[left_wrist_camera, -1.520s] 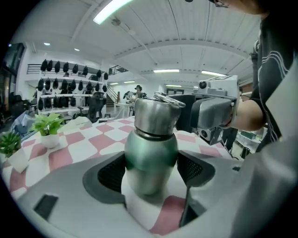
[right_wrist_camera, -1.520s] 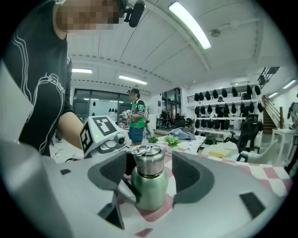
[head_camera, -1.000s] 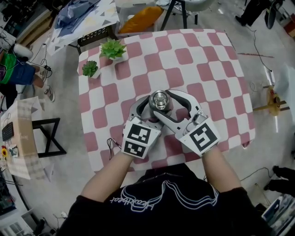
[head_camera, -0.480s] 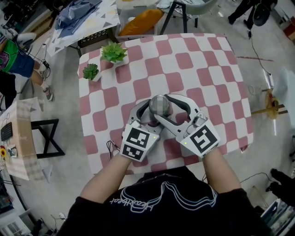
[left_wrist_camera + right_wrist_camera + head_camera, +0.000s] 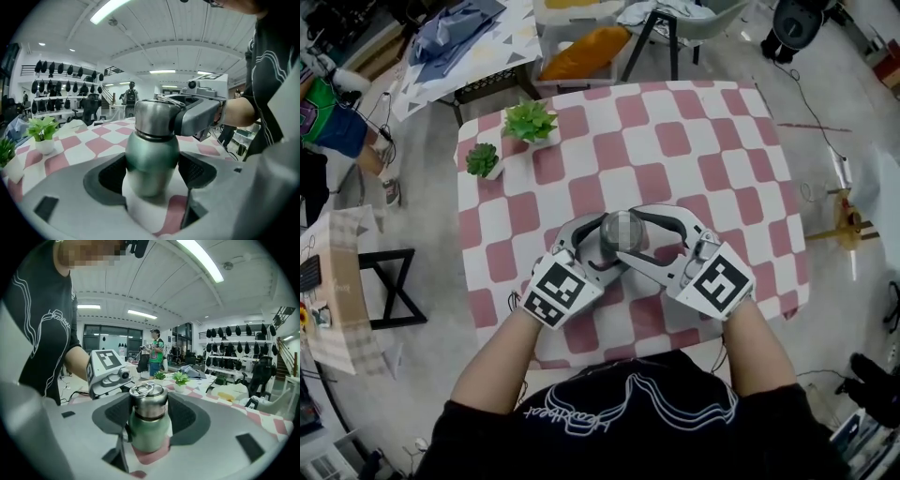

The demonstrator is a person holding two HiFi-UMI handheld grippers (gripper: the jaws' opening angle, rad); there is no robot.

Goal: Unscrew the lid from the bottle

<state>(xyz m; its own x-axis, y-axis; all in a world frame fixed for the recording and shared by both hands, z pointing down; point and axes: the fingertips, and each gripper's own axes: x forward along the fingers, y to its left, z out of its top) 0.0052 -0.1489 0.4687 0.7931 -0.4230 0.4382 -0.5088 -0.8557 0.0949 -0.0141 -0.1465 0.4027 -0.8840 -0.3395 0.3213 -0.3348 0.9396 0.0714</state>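
One bottle [image 5: 151, 164] with one lid [image 5: 154, 117], one desk [image 5: 703, 141], two plants: tall plant [image 5: 530, 120], low plant [image 5: 482, 157].
Of two grippers, left gripper [image 5: 152, 173] is clamping the bottle mid-desk. Right gripper [image 5: 147, 408], jaws just closing, is pinching the lid. Left cube [image 5: 555, 292] is sitting further outward than earlier.

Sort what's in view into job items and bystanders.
Job: bottle; lid; left gripper, clamped on the bottle; right gripper, whose jaws have just been closing on the lid.
Lying about: larger potted plant; smaller potted plant; checked tablecloth.
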